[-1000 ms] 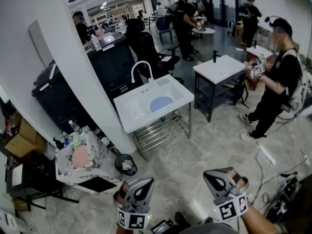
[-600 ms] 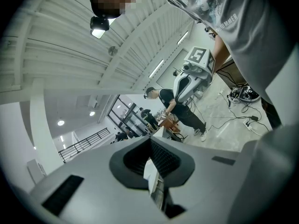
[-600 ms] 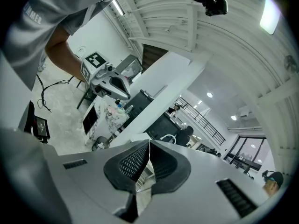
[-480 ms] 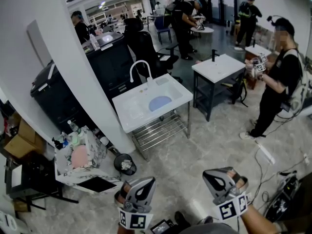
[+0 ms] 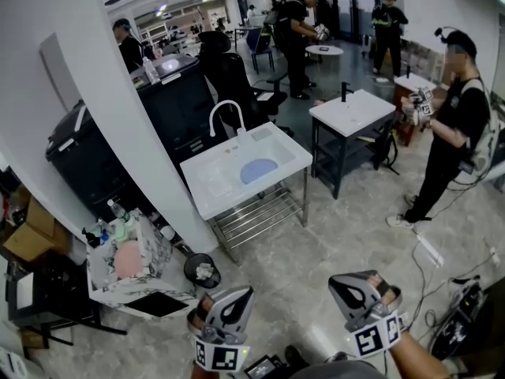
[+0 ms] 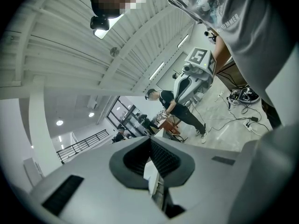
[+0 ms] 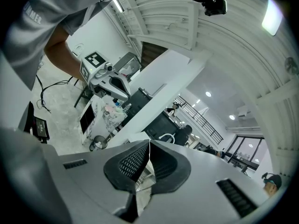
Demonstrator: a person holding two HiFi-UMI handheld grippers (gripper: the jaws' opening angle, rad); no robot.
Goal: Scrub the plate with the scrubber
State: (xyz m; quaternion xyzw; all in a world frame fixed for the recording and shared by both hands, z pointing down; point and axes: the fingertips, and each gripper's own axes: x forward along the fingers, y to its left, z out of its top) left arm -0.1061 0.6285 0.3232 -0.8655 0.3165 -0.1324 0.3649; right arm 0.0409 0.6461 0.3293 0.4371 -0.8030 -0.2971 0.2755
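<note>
Blue plate (image 5: 259, 170) lies in the white sink (image 5: 207, 181) at mid-frame, well apart from the left gripper (image 5: 235, 300) and right gripper (image 5: 349, 290) at the bottom edge, both closed on nothing, no scrubber visible, so scrubbing appears not yet begun.

Plate (image 5: 259, 170) in sink (image 5: 207, 183), bin (image 5: 203, 270) before it

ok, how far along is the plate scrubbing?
Done: nothing visible. In hand: nothing; the left gripper and right gripper are both shut and empty, held low, well short of the sink. Left: everything. The blue plate lies in the basin, untouched, and no scrubber is visible.
</note>
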